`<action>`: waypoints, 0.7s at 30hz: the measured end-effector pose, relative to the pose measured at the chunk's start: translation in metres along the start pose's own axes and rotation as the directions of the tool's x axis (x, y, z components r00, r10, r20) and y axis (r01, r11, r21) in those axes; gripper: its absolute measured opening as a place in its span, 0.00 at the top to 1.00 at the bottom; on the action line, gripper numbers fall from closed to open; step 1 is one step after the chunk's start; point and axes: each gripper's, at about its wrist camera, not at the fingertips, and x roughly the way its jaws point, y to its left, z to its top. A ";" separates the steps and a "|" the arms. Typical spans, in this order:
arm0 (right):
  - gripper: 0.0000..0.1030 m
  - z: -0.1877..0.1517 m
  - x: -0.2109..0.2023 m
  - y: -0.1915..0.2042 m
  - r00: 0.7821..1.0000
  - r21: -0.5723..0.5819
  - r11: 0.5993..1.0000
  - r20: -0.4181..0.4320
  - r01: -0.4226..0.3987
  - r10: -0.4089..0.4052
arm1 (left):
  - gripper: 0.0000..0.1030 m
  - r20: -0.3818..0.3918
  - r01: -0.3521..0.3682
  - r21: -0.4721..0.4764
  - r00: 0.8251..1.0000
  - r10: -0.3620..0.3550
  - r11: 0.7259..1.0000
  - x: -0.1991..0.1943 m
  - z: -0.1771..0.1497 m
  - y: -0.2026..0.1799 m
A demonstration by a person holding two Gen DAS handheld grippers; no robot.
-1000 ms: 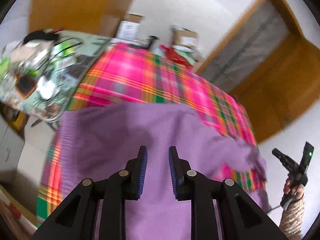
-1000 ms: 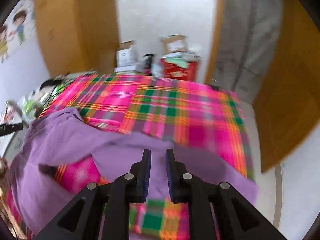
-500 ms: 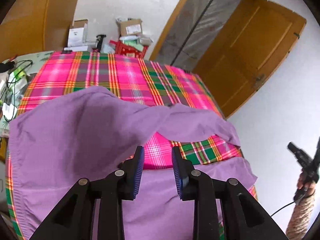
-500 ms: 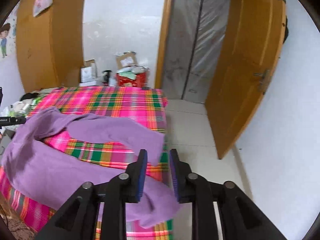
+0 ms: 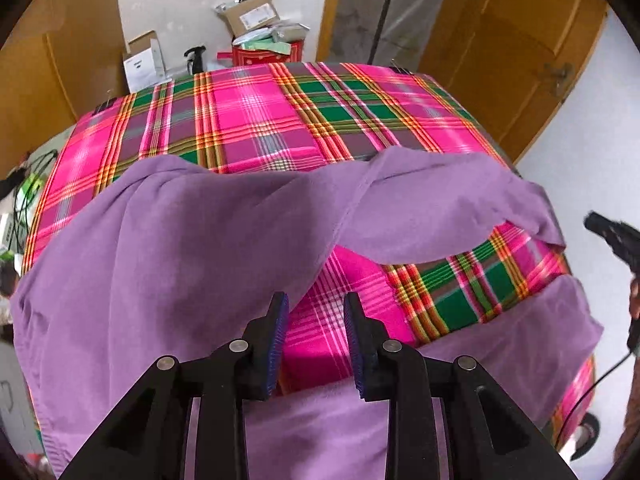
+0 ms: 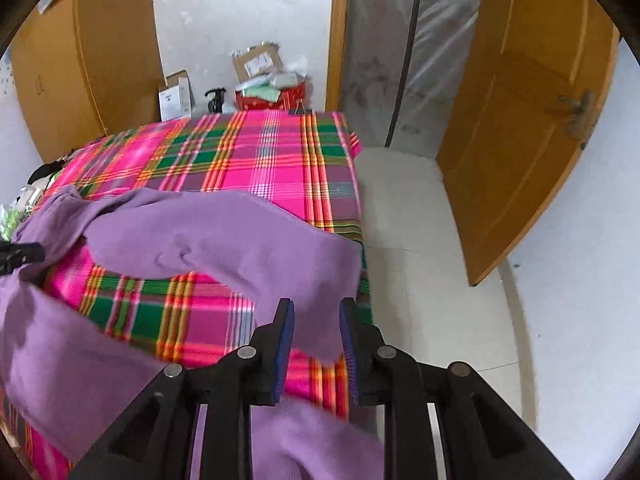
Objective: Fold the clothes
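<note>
Where the purple garment (image 5: 208,240) drapes off the plaid table (image 5: 260,120), its near edge is cut off; left gripper (image 5: 316,340) and right gripper (image 6: 316,344) hover above, jaws narrowly apart, empty.

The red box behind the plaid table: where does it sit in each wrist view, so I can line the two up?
Left wrist: the red box is at top centre, past the far edge of the plaid table, under an open cardboard box.
Right wrist: the red box is upper centre-left, at the table's far edge, left of the door frame.
Shared landmark: the black spray bottle just left of the box.
</note>
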 end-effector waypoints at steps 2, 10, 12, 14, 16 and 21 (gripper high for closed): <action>0.77 0.009 0.020 0.000 1.000 0.013 1.000 -0.008 -0.024 0.024 | 0.72 0.005 -0.036 0.015 0.999 0.036 0.999 0.007 0.000 -0.002; 0.72 0.045 0.071 0.025 0.994 -0.042 0.993 0.003 -0.109 0.109 | 0.71 -0.032 -0.167 0.073 0.985 0.170 0.983 0.038 -0.008 0.003; 0.63 0.055 0.084 0.037 0.993 -0.077 0.990 -0.007 -0.120 0.120 | 0.71 -0.039 -0.195 0.069 0.979 0.198 0.978 0.043 -0.008 0.006; 0.60 0.061 0.096 0.046 0.992 -0.105 0.986 -0.022 -0.127 0.125 | 0.72 -0.039 -0.193 0.055 0.980 0.195 0.980 0.044 -0.008 0.009; 0.60 0.067 0.106 0.054 0.992 -0.134 0.983 -0.035 -0.124 0.120 | 0.72 -0.032 -0.202 0.063 0.978 0.205 0.977 0.043 -0.008 0.008; 0.60 0.076 0.127 0.065 0.994 -0.221 0.970 -0.074 -0.099 0.085 | 0.72 -0.007 -0.197 0.082 0.980 0.198 0.977 0.034 -0.009 0.004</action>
